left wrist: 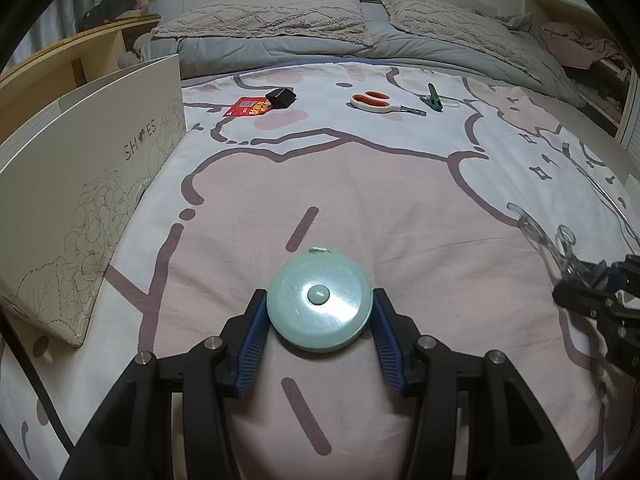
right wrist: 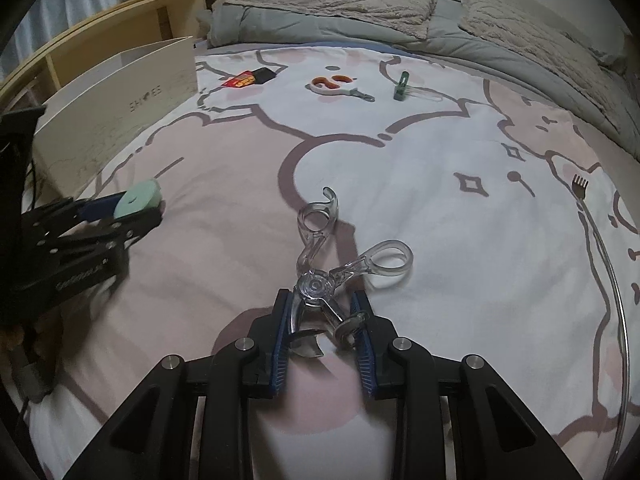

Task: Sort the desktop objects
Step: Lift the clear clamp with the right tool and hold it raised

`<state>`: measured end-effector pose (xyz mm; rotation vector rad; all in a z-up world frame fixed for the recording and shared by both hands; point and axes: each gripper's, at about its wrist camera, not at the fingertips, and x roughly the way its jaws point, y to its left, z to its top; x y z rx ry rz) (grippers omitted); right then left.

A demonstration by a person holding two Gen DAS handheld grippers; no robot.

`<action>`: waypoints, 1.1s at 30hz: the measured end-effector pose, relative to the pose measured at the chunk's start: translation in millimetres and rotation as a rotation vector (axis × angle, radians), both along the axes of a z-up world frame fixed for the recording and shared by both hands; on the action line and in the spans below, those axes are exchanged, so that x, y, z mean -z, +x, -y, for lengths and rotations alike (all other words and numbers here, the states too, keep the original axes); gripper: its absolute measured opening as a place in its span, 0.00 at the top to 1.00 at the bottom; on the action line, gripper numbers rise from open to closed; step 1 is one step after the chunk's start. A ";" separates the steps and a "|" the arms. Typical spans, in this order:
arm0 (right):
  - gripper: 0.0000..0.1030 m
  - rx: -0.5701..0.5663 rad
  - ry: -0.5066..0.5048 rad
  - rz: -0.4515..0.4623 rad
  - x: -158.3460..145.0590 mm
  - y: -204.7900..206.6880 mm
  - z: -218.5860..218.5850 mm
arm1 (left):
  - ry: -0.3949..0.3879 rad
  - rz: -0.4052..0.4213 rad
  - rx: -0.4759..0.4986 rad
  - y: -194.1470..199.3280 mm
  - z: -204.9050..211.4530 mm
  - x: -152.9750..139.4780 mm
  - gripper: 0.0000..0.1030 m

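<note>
My left gripper (left wrist: 320, 312) pinched the round mint tape measure (left wrist: 319, 304) between its blue pads, just above the pink-and-white bedspread (left wrist: 360, 184). My right gripper (right wrist: 322, 320) was clamped on the metal working end of a clear-handled eyelash curler (right wrist: 320, 280), its loops pointing away from me. The shoe box (left wrist: 80, 184) stood at the left edge; I could not see inside it. Farther off lay orange-handled scissors (left wrist: 376, 103), a green clip (left wrist: 434, 98) and a red card (left wrist: 248, 107).
</note>
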<state>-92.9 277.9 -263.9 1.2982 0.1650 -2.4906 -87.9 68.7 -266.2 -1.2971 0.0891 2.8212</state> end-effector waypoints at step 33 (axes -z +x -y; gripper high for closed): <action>0.57 0.073 -0.063 -0.027 3.1 -14.2 0.0 | 0.028 0.011 -0.001 1.3 5.0 1.7 0.49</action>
